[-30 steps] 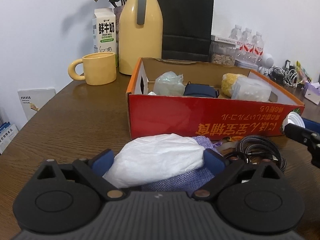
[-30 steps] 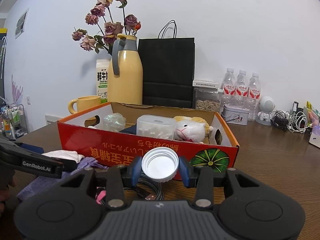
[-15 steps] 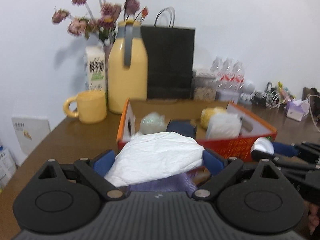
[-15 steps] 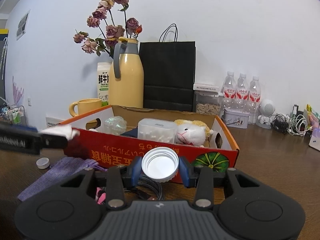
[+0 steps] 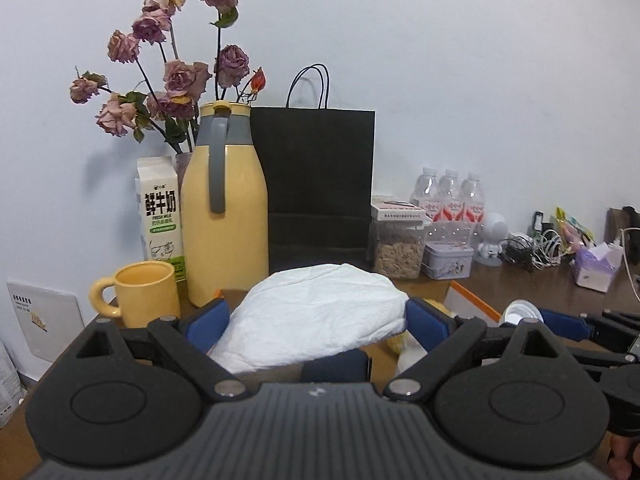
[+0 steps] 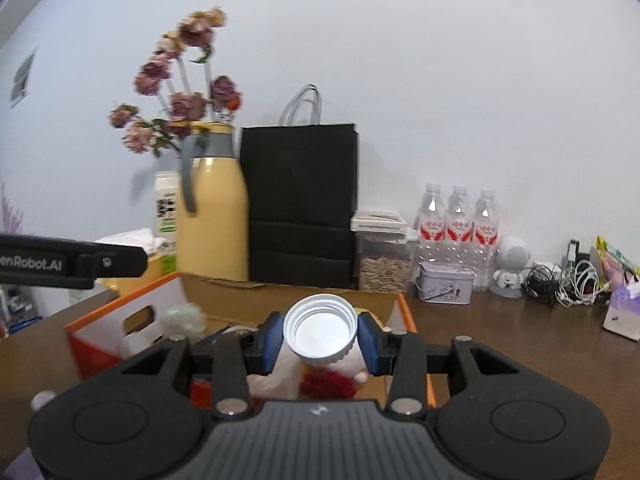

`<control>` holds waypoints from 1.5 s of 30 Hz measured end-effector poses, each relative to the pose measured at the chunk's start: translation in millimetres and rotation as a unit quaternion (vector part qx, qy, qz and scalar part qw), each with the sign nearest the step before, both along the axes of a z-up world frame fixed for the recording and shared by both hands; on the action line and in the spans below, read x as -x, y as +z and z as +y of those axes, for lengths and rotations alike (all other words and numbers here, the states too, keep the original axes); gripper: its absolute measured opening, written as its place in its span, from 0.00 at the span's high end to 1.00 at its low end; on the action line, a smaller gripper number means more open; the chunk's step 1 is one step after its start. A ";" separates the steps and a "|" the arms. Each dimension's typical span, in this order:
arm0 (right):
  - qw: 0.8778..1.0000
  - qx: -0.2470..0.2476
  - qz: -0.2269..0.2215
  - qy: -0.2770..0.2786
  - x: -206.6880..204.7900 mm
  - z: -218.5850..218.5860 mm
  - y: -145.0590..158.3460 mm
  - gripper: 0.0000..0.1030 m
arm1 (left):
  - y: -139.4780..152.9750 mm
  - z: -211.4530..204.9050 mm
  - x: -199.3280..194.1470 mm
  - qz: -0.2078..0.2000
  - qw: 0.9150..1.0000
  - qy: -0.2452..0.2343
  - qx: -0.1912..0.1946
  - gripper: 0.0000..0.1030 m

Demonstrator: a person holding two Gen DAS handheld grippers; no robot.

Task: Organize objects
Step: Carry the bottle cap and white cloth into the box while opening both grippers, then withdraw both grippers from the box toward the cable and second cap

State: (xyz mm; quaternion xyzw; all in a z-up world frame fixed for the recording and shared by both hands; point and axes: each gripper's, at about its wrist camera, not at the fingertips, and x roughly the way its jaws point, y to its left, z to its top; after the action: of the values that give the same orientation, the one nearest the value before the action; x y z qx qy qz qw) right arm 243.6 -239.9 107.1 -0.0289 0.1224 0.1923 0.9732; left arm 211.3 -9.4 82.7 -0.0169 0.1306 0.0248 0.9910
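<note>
My left gripper [image 5: 318,322] is shut on a crumpled white packet [image 5: 316,322], held up above the near end of the open cardboard box [image 5: 472,300]. My right gripper [image 6: 320,338] is shut on a white screw lid [image 6: 320,332], its hollow side facing the camera, over the box [image 6: 120,316]. Under the lid lie a plush toy with a red collar [image 6: 326,384] and a pale green bundle [image 6: 184,318]. The left gripper arm [image 6: 72,262] crosses the left of the right wrist view; the lid [image 5: 520,312] and right gripper show at the right of the left wrist view.
Behind the box stand a yellow thermos jug [image 5: 226,216], a yellow mug [image 5: 144,298], a milk carton [image 5: 160,216], dried roses [image 5: 172,76] and a black paper bag [image 5: 316,184]. To the right are a seed jar [image 5: 398,242], a tin [image 5: 448,258], water bottles [image 5: 450,202] and cables [image 5: 532,246].
Both grippers rose and moved forward from the table in front of the box to above it, still holding the packet and the lid. The purple cloth stayed below.
</note>
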 end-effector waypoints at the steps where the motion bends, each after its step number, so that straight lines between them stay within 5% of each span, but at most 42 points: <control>1: 1.000 -0.003 0.006 -0.005 -8.8 -0.5 -2.0 0.62 | -0.6 -0.9 -7.5 -0.001 1.000 0.004 0.001 0.07; 8: 0.999 -0.024 0.044 -0.012 -45.9 -6.0 -19.3 0.62 | -6.2 0.0 -45.6 0.006 1.000 0.028 0.009 0.07; 19: 0.998 -0.021 0.059 -0.005 -44.7 -9.8 -24.1 0.62 | -24.7 -2.4 -51.1 0.026 0.999 0.021 0.003 0.00; 22: 0.998 -0.022 0.058 -0.009 -43.2 -11.1 -24.1 0.46 | -24.4 0.0 -48.1 0.022 0.999 0.023 0.009 0.00; 24: 0.998 -0.028 0.053 -0.011 -41.5 -13.2 -23.4 0.14 | -25.2 2.0 -47.8 0.026 0.999 0.026 0.014 0.00; 27: 0.998 -0.036 0.041 -0.015 -38.9 -16.4 -22.1 0.04 | -26.3 3.0 -48.5 0.032 0.999 0.026 0.016 0.00; 45: 0.998 -0.052 0.009 -0.022 -26.5 -23.2 -21.5 0.00 | -18.7 5.3 -33.5 0.019 0.999 0.015 0.027 0.00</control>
State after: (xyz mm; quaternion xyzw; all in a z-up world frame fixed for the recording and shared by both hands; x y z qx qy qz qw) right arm 270.1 -263.1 85.6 0.0262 0.1218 0.1777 0.9762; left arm 244.8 -4.1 64.0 -0.0453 0.1498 0.0360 0.9870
